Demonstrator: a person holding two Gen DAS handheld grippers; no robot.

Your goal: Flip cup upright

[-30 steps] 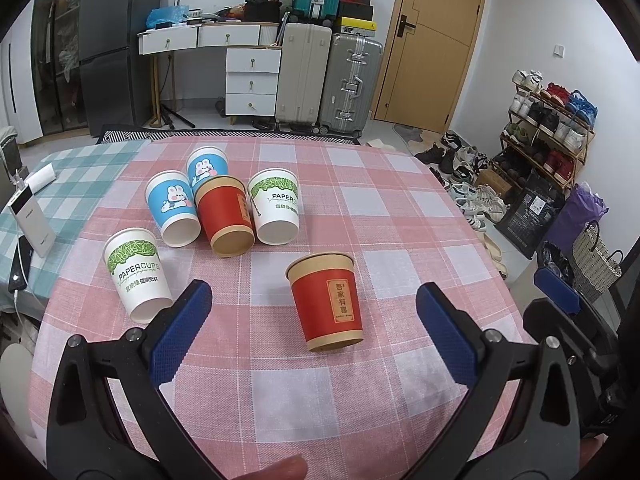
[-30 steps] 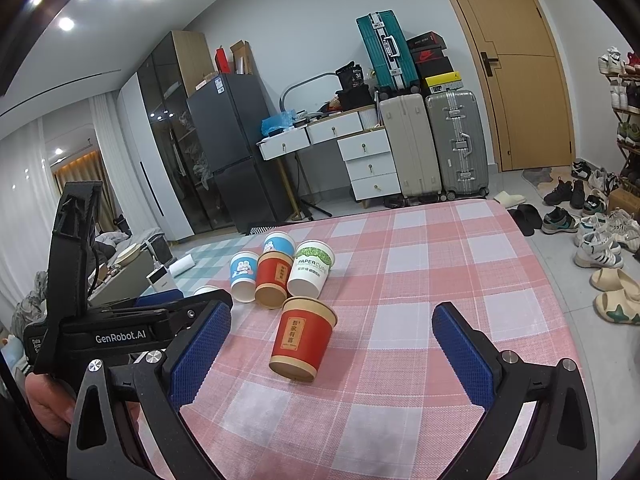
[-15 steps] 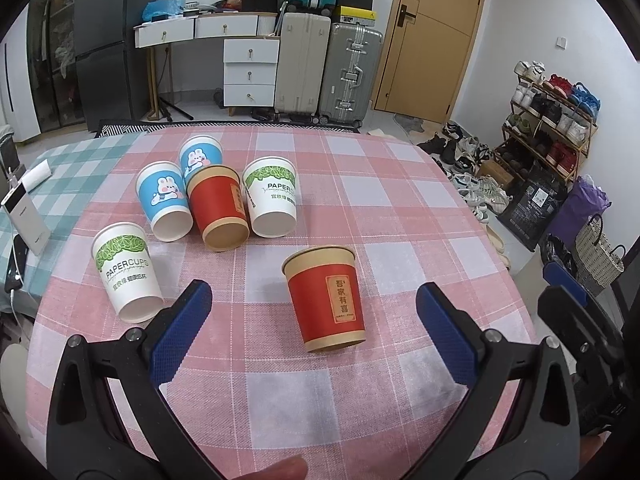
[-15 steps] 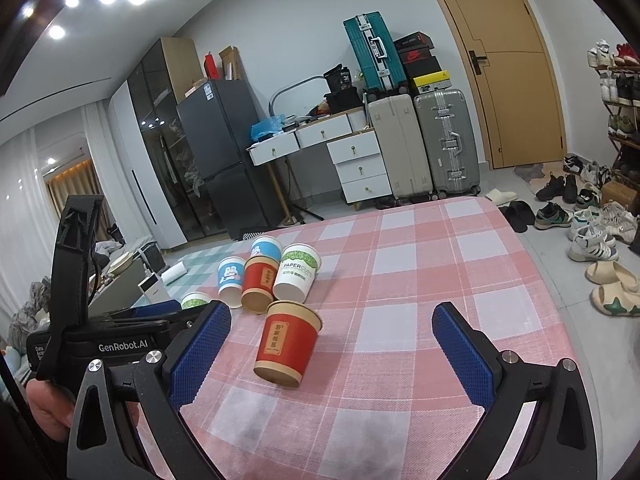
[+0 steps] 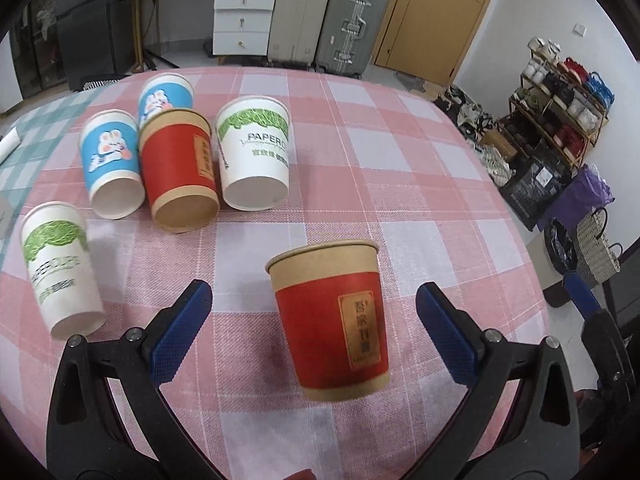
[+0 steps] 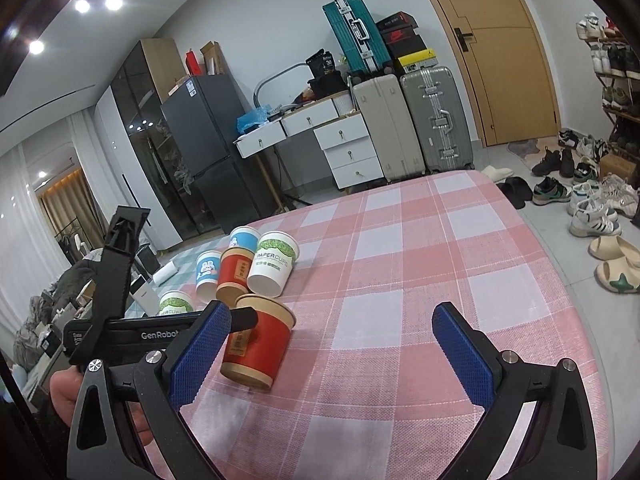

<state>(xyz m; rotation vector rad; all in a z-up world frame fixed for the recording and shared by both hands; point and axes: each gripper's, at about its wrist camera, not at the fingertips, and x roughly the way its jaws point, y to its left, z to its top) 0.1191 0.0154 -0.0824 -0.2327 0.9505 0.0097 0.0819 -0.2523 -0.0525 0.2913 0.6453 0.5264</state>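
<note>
Between the wide-open pads of the left claw (image 5: 314, 332) a red cup (image 5: 334, 316) stands on the pink checked counter (image 5: 400, 184), touching neither pad; five more cups (image 5: 180, 168) cluster beyond it, and the right claw (image 6: 332, 356) gapes wide too, holding nothing

red cup (image 6: 258, 346) inverted, right gripper (image 6: 334, 356) agape
</note>
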